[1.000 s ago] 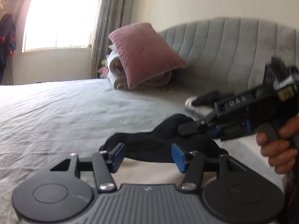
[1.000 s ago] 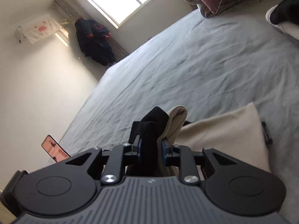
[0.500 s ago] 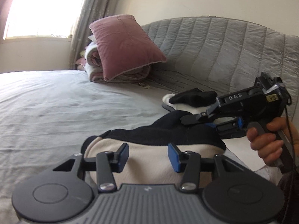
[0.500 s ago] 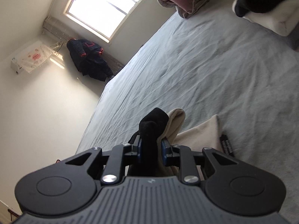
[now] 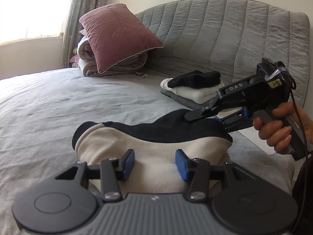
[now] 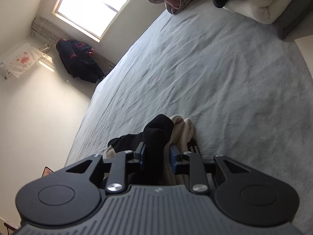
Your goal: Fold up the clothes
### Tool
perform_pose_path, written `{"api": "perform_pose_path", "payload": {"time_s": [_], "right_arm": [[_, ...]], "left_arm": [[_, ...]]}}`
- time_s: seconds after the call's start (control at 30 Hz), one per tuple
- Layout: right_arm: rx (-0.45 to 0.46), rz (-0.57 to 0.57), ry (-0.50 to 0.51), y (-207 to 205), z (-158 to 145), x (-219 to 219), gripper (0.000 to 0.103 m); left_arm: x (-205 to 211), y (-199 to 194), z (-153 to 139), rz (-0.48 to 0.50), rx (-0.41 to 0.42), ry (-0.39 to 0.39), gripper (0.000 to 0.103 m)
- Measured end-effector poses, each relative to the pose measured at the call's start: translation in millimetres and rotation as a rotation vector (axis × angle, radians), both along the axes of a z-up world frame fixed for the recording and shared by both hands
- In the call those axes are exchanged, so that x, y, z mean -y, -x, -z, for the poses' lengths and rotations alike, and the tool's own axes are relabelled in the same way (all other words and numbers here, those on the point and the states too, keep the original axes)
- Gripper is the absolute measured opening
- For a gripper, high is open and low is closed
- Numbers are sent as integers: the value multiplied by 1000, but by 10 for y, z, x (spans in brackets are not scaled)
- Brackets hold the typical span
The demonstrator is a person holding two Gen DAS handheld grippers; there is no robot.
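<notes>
1. The cream and black garment (image 5: 156, 156) is seen lying on the grey bed sheet (image 5: 58, 105), directly in front of the left gripper (image 5: 155, 164), its black portion running along the far edge.
2. The left gripper is observed with its blue pads (image 5: 129, 161) spread well apart; nothing is held between them, and the cream fabric is seen in the gap. Whether the pads touch the cloth cannot be determined.
3. The right gripper (image 6: 157, 154) is found closed on the garment: a bunched fold of black and cream fabric is pinched between its blue pads (image 6: 173, 155) and protrudes past the fingertips.
4. In the left wrist view, the right gripper (image 5: 207, 115) is seen at the right end of the garment, its fingers clamped over the black edge, which is raised above the sheet at that point. The person's right hand (image 5: 279, 129) is wrapped around the handle.
5. A black label (image 6: 193, 148) with white lettering is noted on the garment beside the right gripper's fingers; the text is not legible.
6. A stack of folded clothes (image 5: 193, 87), black on white on grey, is recorded further back, near the quilted grey headboard (image 5: 225, 35).
7. A pink pillow (image 5: 119, 39) is seen resting on a folded quilt (image 5: 117, 64) at the head of the bed, next to the window (image 6: 97, 5).
8. A dark jacket (image 6: 80, 60) is seen hanging at the wall beside the window.
</notes>
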State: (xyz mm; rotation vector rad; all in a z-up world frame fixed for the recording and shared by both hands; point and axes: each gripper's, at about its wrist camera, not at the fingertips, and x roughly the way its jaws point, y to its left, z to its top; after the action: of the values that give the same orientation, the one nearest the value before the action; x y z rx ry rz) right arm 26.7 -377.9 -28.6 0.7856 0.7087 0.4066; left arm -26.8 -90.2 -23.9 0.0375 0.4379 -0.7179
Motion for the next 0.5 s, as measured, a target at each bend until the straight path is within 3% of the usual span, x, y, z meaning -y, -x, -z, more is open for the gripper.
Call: {"api": "perform_pose_path", "payload": {"time_s": [0.2, 0.5], "right_arm": [[112, 57, 36, 217, -222, 147, 41], [285, 38, 232, 324, -398, -127, 41]], "left_arm": [[-9, 24, -18, -11, 0, 3, 47], [-90, -32, -137, -24, 2, 54, 48]]}}
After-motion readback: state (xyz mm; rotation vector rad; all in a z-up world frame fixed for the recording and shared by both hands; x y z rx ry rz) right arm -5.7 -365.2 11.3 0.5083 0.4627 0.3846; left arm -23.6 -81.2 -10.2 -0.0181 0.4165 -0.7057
